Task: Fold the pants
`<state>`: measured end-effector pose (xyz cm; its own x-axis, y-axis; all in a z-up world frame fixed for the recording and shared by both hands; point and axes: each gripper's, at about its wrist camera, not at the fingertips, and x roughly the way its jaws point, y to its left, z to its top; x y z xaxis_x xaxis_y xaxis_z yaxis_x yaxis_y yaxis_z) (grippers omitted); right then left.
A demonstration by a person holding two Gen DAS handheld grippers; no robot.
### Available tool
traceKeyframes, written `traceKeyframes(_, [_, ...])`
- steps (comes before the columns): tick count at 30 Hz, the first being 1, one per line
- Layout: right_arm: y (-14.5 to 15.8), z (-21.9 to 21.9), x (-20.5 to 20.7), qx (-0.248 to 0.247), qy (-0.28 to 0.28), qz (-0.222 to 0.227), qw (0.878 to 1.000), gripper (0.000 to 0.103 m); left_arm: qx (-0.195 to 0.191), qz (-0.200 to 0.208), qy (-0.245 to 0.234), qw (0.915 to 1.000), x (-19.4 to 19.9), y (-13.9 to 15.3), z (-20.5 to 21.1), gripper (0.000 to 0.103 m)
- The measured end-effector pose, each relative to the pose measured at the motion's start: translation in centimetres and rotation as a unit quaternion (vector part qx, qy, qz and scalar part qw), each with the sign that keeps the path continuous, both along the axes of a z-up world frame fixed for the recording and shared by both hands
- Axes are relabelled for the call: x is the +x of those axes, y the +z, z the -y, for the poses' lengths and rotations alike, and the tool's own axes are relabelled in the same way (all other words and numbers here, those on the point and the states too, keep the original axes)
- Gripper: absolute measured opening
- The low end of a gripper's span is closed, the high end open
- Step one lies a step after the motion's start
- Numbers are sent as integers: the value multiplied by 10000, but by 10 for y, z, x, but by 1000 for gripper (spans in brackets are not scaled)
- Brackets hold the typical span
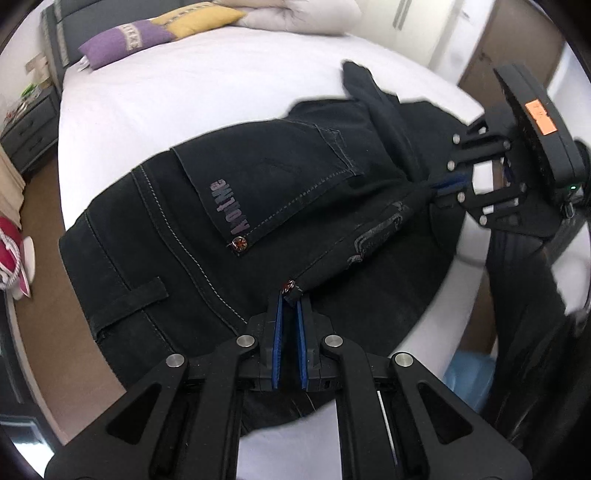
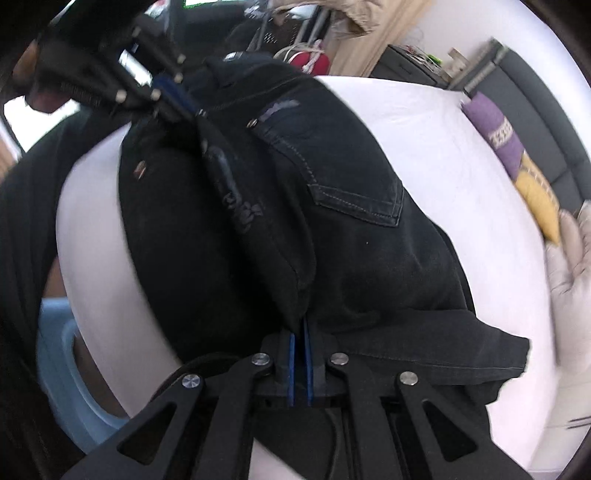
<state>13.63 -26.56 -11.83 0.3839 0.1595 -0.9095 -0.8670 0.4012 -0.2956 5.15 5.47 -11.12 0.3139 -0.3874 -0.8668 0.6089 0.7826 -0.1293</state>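
Note:
Black denim pants (image 1: 229, 206) lie on the white bed (image 1: 177, 92), back pockets up, with one side lifted and folded over the other. My left gripper (image 1: 290, 299) is shut on the pants' edge near a red rivet. My right gripper (image 2: 300, 332) is shut on a fold of the pants (image 2: 351, 240) further along. The right gripper also shows in the left wrist view (image 1: 439, 188), pinching the cloth at the right. The left gripper shows in the right wrist view (image 2: 184, 107) at upper left, clamped on the cloth.
Purple and yellow pillows (image 1: 147, 33) and a white duvet (image 1: 303, 14) lie at the head of the bed. A dark nightstand (image 1: 29, 125) stands at the left. A light blue bin (image 2: 70, 369) sits on the floor beside the bed. The person's dark clothing (image 1: 532, 295) is at the right.

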Motion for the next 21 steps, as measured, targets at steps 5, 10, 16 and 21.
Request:
traceKeyframes(5, [-4,-4,-24,-174,-18,147,9997,6,78,8,-149,9999,-28,-1,10,6])
traceKeyframes(10, [-4,-11,-34,-301,-37,251,9992,6,10,-31,-190,9998,-26,2,5,6])
traceKeyframes(16, [-17,-13,-33,-405,-87,316,9986,6,32,15,-118,9999,-10,2,4,9])
traceKeyframes(21, [-29,-14,-49,-473,-184,445,9977,7,-80,-43,79,9999,-16,2,-9,14])
